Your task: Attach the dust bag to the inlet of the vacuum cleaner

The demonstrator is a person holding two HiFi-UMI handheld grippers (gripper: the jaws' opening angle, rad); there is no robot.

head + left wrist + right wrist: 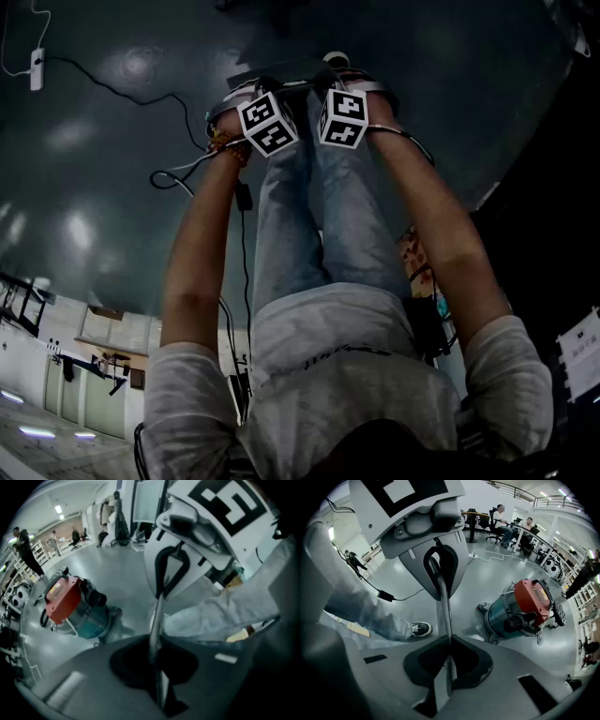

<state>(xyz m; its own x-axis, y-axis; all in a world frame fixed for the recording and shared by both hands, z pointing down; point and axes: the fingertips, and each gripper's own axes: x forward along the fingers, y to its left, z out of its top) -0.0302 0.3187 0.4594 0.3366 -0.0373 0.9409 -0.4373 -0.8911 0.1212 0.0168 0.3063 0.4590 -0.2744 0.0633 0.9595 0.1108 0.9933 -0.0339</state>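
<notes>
Left gripper (158, 611) and right gripper (445, 616) are both pinched closed on nothing, held close together over the person's legs (309, 216). The vacuum (525, 609) sits on the floor (487, 573), well apart from them, with its black inlet (520, 621) facing out. I can't spot the bag anywhere. I'd guess it's light and floppy, best taken by its stiff collar.

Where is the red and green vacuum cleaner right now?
The vacuum cleaner sits on the grey floor, at the right of the right gripper view, some way right of the person's shoe.
</notes>
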